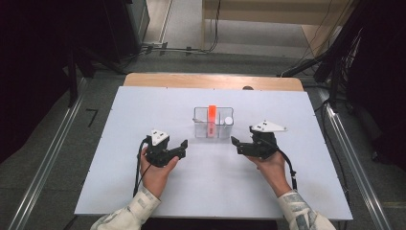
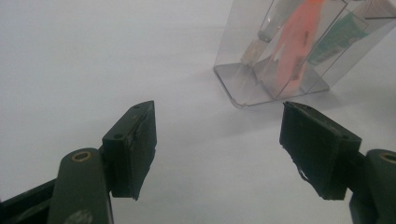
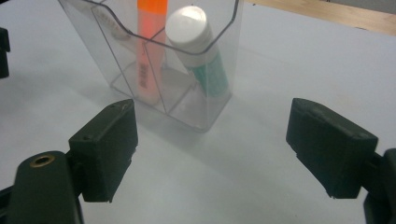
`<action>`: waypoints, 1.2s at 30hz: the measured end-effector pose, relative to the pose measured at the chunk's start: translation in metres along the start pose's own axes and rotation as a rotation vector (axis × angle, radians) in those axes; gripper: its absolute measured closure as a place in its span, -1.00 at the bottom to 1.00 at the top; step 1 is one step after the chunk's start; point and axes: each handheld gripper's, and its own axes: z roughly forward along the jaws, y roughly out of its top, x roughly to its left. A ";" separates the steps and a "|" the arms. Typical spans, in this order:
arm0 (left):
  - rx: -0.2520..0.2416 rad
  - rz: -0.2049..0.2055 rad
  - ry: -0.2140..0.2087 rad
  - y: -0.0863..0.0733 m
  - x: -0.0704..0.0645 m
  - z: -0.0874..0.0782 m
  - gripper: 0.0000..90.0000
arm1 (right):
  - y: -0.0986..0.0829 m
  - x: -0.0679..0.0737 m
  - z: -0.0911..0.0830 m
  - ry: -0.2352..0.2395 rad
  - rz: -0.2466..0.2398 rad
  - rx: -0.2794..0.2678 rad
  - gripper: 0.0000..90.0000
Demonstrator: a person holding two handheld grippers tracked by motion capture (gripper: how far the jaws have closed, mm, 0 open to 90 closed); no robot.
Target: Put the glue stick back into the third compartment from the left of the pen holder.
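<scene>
- Two grippers rest low on the white surface point(image 1: 143, 191), the left gripper point(image 1: 181, 147) and the right gripper point(image 1: 238, 145) each with jaws spread wide and nothing between them; both face inward toward the clear organizer point(image 1: 214, 125), which stands upright near the middle of the surface, just beyond them.
- Risk: the organizer looks light and tall for its base, so a jaw nudging its wall could slide or tip it and spill the contents.
- Risk: gripping an item above the rim could drag the organizer up with it if the item catches on a divider.
- Orange marker point(image 3: 150, 51): long axis nearly vertical, top pointing up past the rim.
- White-capped tube point(image 3: 198, 46): leaning, cap up toward the right gripper's camera; green body down in its compartment.
- A third, clear item point(image 2: 264, 39) shows dimly, perhaps a pen.
</scene>
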 end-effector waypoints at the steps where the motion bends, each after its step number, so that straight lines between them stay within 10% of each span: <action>1: -0.001 -0.001 0.002 0.000 0.000 0.000 -0.38 | -0.001 0.000 -0.001 -0.003 -0.002 0.002 -0.66; 36: -0.006 -0.040 0.065 -0.004 0.032 -0.015 -0.38 | -0.045 -0.035 -0.048 -0.100 0.059 0.043 -0.65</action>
